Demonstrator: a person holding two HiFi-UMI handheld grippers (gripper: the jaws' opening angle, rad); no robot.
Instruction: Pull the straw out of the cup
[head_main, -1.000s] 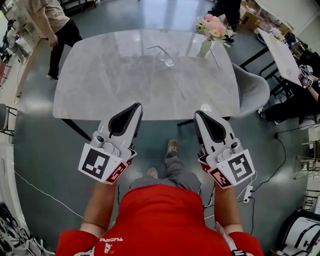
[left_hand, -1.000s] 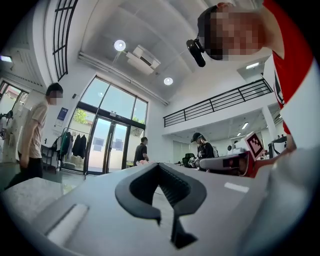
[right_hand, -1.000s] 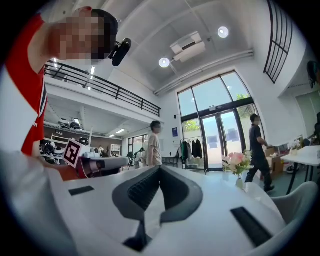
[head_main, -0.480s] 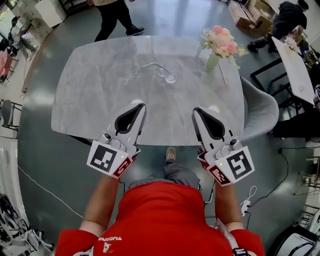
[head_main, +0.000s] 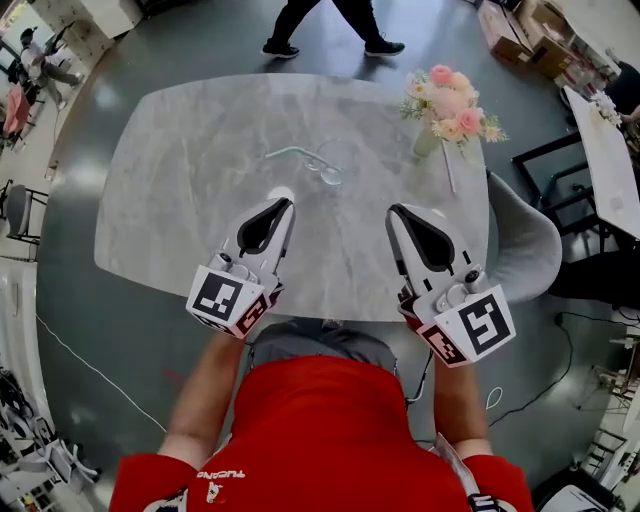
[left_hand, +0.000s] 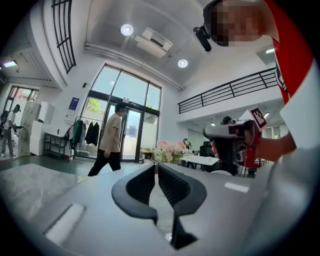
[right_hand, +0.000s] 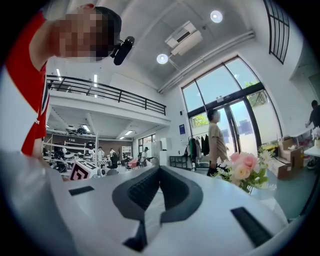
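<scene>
Where the straw (head_main: 286, 152) lies, well beyond closed fingers (head_main: 262, 226), untouched

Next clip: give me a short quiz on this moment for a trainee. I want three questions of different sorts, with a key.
1. What stands on the table near its right edge?
A. a vase of flowers
B. a kettle
C. a laptop
2. True or false: the left gripper is shut on the straw.
3. Are the jaws of the right gripper apart or together?

Key
1. A.
2. False. Its jaws are together on nothing, and the straw lies farther across the table by the cup.
3. Together, with nothing between them.
</scene>
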